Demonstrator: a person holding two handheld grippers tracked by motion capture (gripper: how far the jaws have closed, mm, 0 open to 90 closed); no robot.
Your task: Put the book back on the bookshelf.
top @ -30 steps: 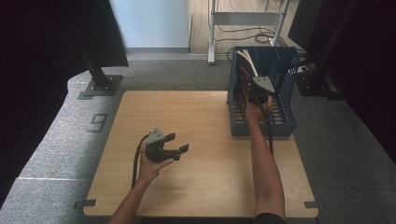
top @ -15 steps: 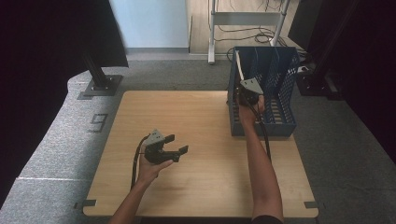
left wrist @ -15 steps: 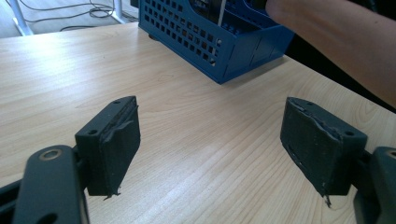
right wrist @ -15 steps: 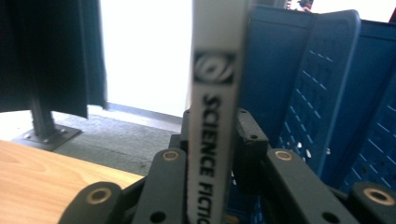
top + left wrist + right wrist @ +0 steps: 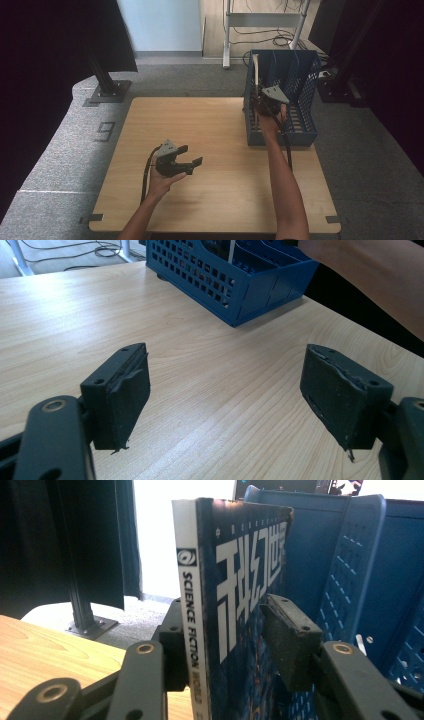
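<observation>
A magazine (image 5: 235, 580) with a white spine reading "Science Fiction World" stands upright at the left end of the blue slotted rack (image 5: 302, 127); its thin white edge (image 5: 255, 75) rises above the rack wall. My right gripper (image 5: 230, 635) straddles it. Its jaws have just been opening, and the pads (image 5: 292, 640) stand a little off the cover. From above, that right gripper (image 5: 265, 100) sits at the rack's near left corner. My left gripper (image 5: 192, 155) hovers open over the table's middle, nothing between its pads (image 5: 120, 395).
The wooden table (image 5: 210, 120) has the rack on its right far part. The person's right forearm (image 5: 282, 175) stretches across the right side. A black stand foot (image 5: 107, 90) and dark curtains lie beyond the left far edge.
The right gripper's jaws have spread apart around the magazine, which has gone from leaning to upright in the rack. The left gripper has stayed where it was.
</observation>
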